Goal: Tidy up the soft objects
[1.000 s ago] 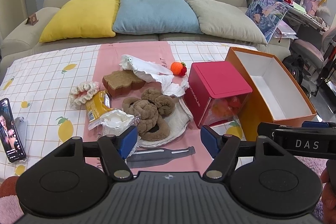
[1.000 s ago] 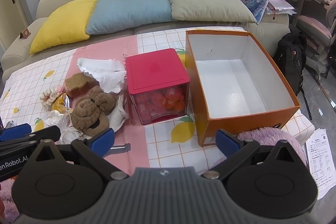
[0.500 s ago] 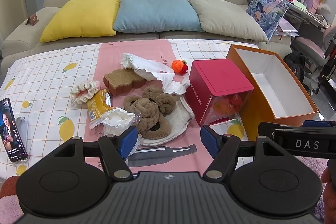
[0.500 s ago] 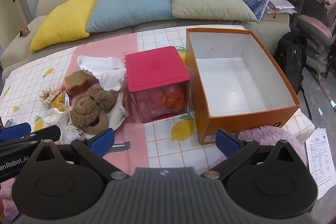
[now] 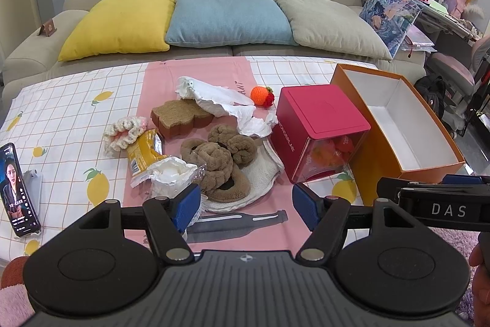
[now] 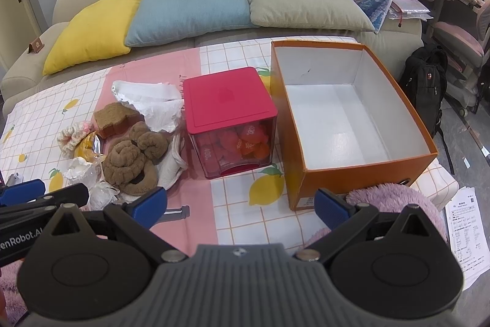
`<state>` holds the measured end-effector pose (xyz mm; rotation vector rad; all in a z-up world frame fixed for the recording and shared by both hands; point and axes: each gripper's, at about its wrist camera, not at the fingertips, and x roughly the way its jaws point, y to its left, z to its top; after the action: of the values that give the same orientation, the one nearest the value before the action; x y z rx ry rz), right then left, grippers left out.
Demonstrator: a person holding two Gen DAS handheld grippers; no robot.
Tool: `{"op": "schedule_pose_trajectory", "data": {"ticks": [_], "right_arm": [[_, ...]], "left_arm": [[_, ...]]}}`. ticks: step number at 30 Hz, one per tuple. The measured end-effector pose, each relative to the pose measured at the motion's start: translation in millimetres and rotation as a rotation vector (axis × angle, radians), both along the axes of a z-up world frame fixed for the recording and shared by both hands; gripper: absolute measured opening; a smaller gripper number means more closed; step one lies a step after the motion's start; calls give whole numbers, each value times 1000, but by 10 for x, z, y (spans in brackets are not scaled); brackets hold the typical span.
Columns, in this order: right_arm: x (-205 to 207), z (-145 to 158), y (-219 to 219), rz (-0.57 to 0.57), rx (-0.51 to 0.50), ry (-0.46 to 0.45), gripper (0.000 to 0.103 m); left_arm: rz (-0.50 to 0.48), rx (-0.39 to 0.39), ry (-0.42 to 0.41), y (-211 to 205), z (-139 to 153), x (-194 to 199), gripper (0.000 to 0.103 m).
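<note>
A pile of soft things lies on the table left of centre: a brown plush coil on a white cloth, a brown toast-shaped sponge, a pink and cream scrunchie, crumpled white tissue and an orange knitted fruit. An open orange box with a bare white inside stands at the right. My left gripper is open and empty just in front of the pile. My right gripper is open and empty in front of the box.
A red-lidded clear box with orange pieces stands between pile and orange box. A yellow snack wrapper and clear plastic bag lie by the pile. A phone stands at the left edge. A sofa with cushions is behind.
Both grippers have drawn back and risen slightly, so the table objects sit a little further off. Both stay open and empty.
</note>
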<state>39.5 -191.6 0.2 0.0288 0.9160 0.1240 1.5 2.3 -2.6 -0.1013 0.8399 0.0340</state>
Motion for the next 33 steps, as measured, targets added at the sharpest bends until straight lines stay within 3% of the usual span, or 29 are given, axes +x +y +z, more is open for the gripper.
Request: {"op": "schedule_pose_trajectory", "data": {"ticks": [25,33], "right_arm": [[7,-21,15,4,-13,11,100],[69,-85,78,52,-16,49,100]], "left_arm": [[0,-2,1,-12,-5,-10,81],[7,-100,20,180,-44,-7,77]]}}
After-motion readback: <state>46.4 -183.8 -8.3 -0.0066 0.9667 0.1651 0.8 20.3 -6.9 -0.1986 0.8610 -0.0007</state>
